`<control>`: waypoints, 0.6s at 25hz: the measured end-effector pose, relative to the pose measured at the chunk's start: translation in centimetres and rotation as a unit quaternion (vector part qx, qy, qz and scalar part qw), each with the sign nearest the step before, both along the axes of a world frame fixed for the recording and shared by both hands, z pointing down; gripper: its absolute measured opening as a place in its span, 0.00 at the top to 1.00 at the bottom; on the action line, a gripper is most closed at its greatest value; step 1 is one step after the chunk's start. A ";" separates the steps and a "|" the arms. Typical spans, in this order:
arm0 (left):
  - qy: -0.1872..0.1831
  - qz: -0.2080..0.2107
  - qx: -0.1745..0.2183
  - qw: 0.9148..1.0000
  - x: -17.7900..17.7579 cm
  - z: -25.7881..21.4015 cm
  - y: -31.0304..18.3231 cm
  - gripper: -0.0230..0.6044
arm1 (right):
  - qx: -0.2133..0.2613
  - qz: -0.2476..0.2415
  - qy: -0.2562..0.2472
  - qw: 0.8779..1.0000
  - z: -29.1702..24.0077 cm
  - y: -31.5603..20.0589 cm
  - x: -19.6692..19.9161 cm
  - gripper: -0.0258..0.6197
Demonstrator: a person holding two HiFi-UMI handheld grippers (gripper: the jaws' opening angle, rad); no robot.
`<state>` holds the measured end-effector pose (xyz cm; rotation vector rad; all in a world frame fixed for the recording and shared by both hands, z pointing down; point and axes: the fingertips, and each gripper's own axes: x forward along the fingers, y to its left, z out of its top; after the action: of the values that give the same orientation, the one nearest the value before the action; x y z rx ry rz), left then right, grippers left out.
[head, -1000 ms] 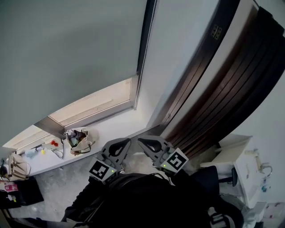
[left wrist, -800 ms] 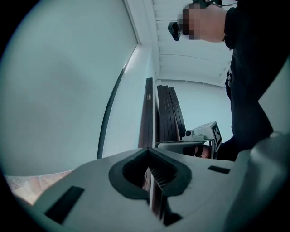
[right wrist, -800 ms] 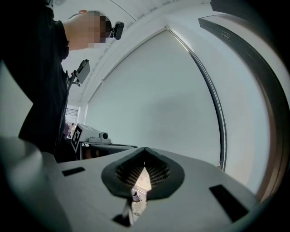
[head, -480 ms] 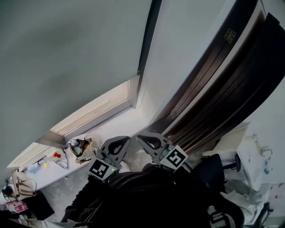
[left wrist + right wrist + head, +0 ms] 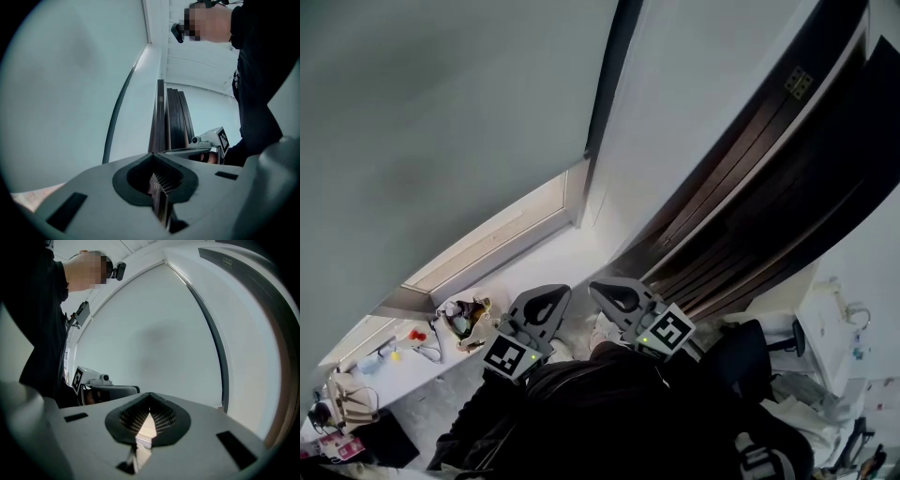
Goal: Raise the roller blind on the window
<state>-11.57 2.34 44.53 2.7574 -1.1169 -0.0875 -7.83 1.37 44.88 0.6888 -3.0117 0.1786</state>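
Head view: the roller blind hangs ahead and up-left of both grippers, leaving 1 bright strip of window uncovered. Its bottom edge runs lower-left to upper-right. The left gripper is nearer, the right gripper beside it. Both are closed, empty and well apart from the blind.

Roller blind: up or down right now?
Mostly down: the roller blind covers all but a bright strip of window above the sill.
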 end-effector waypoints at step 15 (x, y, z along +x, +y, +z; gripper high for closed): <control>-0.015 -0.050 0.018 0.998 3.1 -3.1 -11.3 0.96 | 0.022 -0.009 -0.019 1.000 -2.0 -9.7 3.8 0.96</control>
<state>-8.45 -8.96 41.41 2.7429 -1.2734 -0.0795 -4.05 -8.30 42.88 0.6696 -3.0647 0.1278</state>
